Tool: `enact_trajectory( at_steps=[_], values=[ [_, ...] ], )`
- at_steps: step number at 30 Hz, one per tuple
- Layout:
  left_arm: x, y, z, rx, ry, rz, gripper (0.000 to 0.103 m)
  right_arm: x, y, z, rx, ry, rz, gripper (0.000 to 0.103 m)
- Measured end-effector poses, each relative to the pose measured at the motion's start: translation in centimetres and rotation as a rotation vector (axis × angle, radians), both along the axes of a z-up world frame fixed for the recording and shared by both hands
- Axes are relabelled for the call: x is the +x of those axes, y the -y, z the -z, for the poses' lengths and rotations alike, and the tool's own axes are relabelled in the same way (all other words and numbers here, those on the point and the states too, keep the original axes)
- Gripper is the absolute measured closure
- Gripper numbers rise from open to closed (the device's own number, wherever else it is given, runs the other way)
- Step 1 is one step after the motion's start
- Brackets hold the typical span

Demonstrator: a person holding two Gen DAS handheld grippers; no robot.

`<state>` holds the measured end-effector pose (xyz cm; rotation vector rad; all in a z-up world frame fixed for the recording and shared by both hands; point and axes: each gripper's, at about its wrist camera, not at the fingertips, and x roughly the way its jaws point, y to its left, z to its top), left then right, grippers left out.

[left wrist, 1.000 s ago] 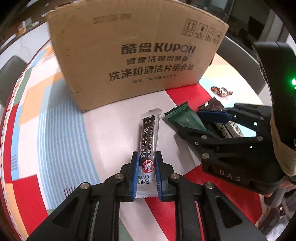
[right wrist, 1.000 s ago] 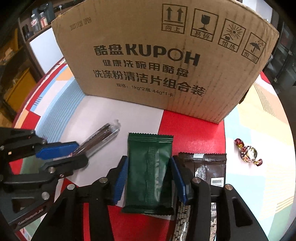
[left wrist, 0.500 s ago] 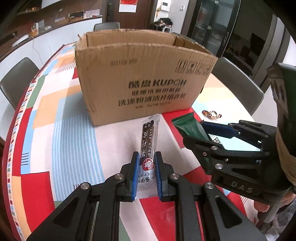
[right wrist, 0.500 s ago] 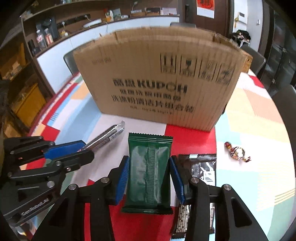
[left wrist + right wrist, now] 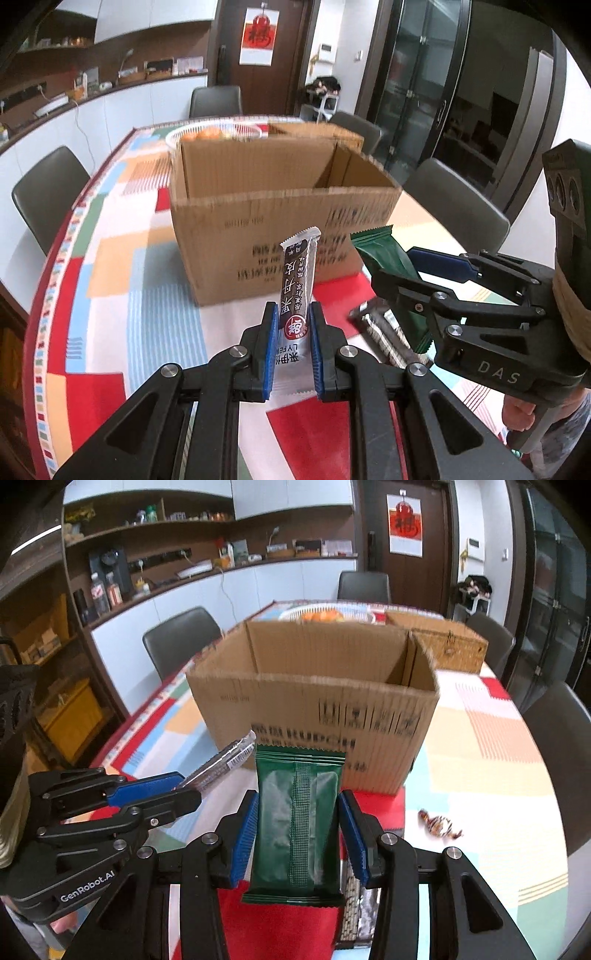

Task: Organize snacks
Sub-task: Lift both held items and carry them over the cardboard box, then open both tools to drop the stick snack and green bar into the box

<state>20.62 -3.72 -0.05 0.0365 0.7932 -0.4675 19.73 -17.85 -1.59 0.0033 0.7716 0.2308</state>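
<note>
Snacks sit in both grippers, and what matters next is how each lies relative to the open box (image 5: 284, 221) ahead. The left gripper (image 5: 291, 350) pinches a slim stick pack (image 5: 297, 280) near its lower end, blue pads pressed on its two long edges. Its long axis runs straight out along the fingers, so its free end points at the box's near wall, below the rim. The right gripper (image 5: 297, 843) clamps a green pack (image 5: 299, 819) across its width, likewise with the long axis along the fingers and the top edge aimed at the box front (image 5: 314, 720). Both packs hang clear of the table (image 5: 122, 280). Judging by this, each must go higher and forward to clear the rim before release; neither hand looks clearly nearer, the two standing side by side.

On the table a dark pack (image 5: 384, 332) lies under the right gripper, and a wrapped candy (image 5: 439, 825) lies apart, off to the right.

The left view shows the right gripper from the side, and the dark pack almost whole. The right view alone shows the candy, and it looks deeper into the box, whose visible inside walls are bare; the floor is hidden in both.
</note>
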Motion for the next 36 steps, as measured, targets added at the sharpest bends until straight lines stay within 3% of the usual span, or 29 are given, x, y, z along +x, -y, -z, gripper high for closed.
enact_trajectory(
  at_steps=[11,20,36],
  values=[
    [0.8,0.6,-4.8,-0.037,0.111,-0.003,0.086,0.4,0.3,-4.7,0.011,0.127,0.014,0.058],
    [3.1,1.0,-7.0,-0.036,0.163,-0.009,0.086,1.8,0.9,-7.5,0.014,0.189,0.02,0.058],
    [10.1,1.4,-7.1,-0.012,0.092,-0.042,0.086,8.9,2.1,-9.4,-0.008,0.166,0.029,0.058]
  ],
)
